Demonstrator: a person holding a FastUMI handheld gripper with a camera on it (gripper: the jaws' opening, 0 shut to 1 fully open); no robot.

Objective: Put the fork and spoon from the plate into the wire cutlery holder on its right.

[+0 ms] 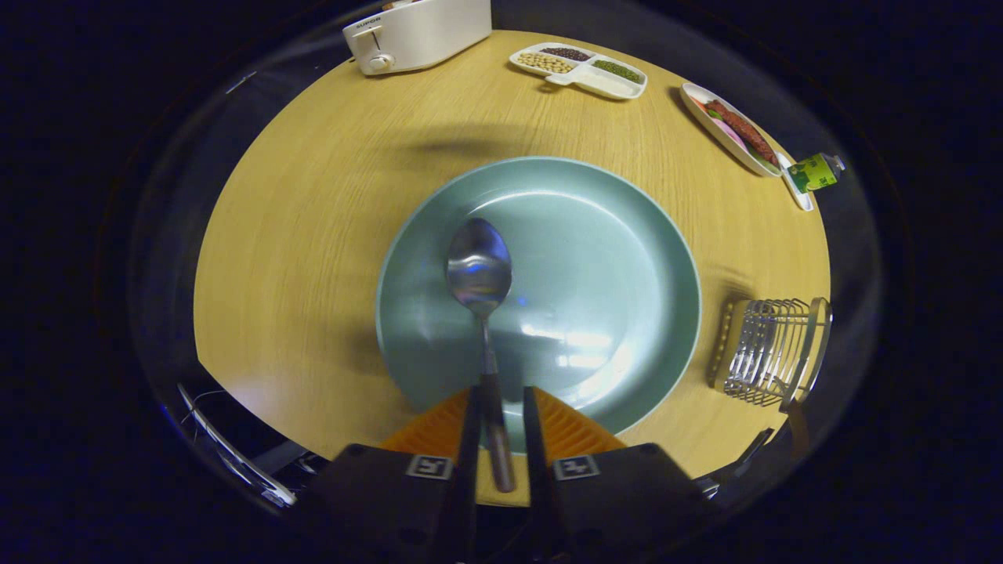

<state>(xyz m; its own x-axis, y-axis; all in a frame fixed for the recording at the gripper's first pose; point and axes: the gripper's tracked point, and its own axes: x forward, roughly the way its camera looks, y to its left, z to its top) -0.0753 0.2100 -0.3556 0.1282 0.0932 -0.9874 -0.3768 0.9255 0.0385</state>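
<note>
The fingers point(499, 407) stand narrowly parted around a spoon's point(479, 270) dark handle; whether both press on it cannot be told. The spoon's shiny steel bowl lies beyond them over a pale green plate point(627, 235) on the wooden bench point(313, 235). The empty wire holder point(772, 352) stands just right of the plate. Farther off, a white toaster point(419, 33) reads "SUPOR", near a divided tray point(580, 70) of beans.

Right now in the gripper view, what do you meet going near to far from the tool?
Black tool with the metal spoon between its fingers → round pale green plate → white divided snack tray.
</note>
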